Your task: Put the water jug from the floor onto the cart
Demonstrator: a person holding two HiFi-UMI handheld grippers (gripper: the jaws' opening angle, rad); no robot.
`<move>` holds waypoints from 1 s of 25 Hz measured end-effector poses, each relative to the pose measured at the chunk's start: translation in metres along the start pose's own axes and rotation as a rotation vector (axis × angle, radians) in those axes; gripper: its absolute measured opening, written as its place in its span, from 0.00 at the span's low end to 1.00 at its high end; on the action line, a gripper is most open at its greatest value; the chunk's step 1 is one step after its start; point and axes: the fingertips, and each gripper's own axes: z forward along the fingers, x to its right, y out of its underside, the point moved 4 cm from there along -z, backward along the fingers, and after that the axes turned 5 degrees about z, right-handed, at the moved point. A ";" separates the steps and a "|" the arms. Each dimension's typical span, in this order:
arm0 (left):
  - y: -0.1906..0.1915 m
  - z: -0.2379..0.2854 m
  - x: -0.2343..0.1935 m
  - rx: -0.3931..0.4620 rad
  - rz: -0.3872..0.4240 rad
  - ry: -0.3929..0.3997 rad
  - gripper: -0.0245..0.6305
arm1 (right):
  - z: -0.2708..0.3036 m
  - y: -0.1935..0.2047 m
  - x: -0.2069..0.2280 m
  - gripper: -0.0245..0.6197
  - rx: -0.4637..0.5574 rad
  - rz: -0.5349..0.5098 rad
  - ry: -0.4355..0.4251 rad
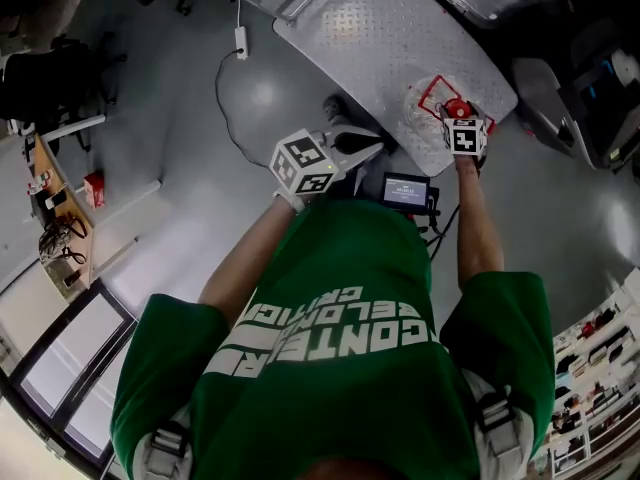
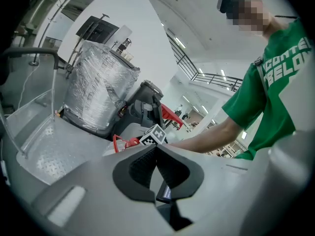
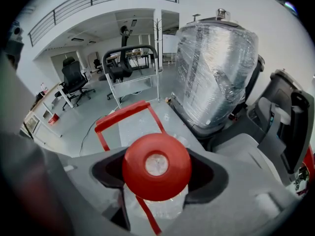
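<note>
A: Anything in the left gripper?
B: Nothing; pinched shut, parked just short of the cart, unneeded.
A: And the right gripper?
B: Clamped round the neck of the water jug, over the cart's near edge, likely for lowering onto it.

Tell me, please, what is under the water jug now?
The cart lies under the water jug, near its corner. The right gripper grips the neck below the red cap. The jug covers its own base, so contact cannot be seen.
</note>
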 end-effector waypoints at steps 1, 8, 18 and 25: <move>0.002 0.000 -0.003 -0.002 -0.005 -0.001 0.04 | 0.007 0.001 -0.001 0.51 -0.009 0.001 -0.001; 0.009 0.004 -0.016 0.000 -0.039 -0.003 0.04 | 0.049 0.007 -0.001 0.51 -0.063 -0.015 0.004; 0.012 -0.003 -0.023 0.018 -0.071 -0.020 0.04 | 0.060 -0.010 -0.012 0.51 -0.073 -0.019 -0.008; 0.004 -0.004 -0.027 0.028 -0.066 -0.023 0.04 | 0.062 -0.009 -0.017 0.51 -0.094 -0.025 -0.007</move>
